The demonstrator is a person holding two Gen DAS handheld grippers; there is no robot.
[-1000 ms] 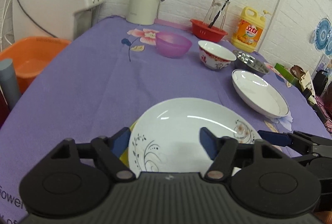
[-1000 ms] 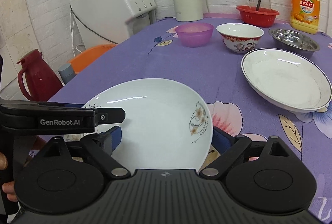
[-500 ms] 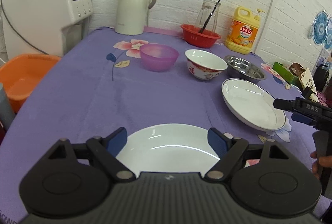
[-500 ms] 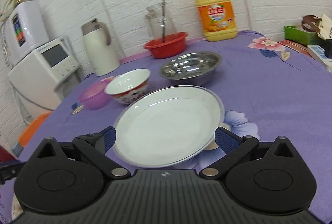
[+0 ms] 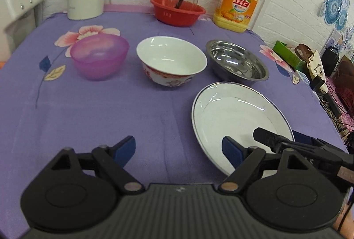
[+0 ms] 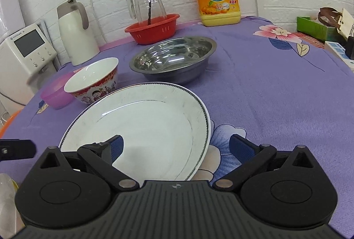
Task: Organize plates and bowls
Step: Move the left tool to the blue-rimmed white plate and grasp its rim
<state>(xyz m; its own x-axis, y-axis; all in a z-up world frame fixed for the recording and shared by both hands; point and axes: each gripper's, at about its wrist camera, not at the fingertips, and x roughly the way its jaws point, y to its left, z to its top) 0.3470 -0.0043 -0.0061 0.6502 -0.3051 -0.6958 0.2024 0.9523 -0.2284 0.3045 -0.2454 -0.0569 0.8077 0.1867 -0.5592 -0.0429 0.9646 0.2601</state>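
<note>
We have the blue-rimmed white plate (image 6: 141,128) lying flat on the purple tablecloth (image 6: 276,95), filling the lower centre of the right wrist view. Our right gripper (image 6: 176,148) is spread wide and holds nothing; its left finger hangs over the plate's near inside, its right finger outside the rim over the cloth, so the near right rim lies between the two. That straddle is what the grasp turns on, we judge. In the left wrist view the same plate sits lower right; our left gripper (image 5: 179,150), also wide and empty, points mostly at bare cloth, so the right is nearer.
</note>
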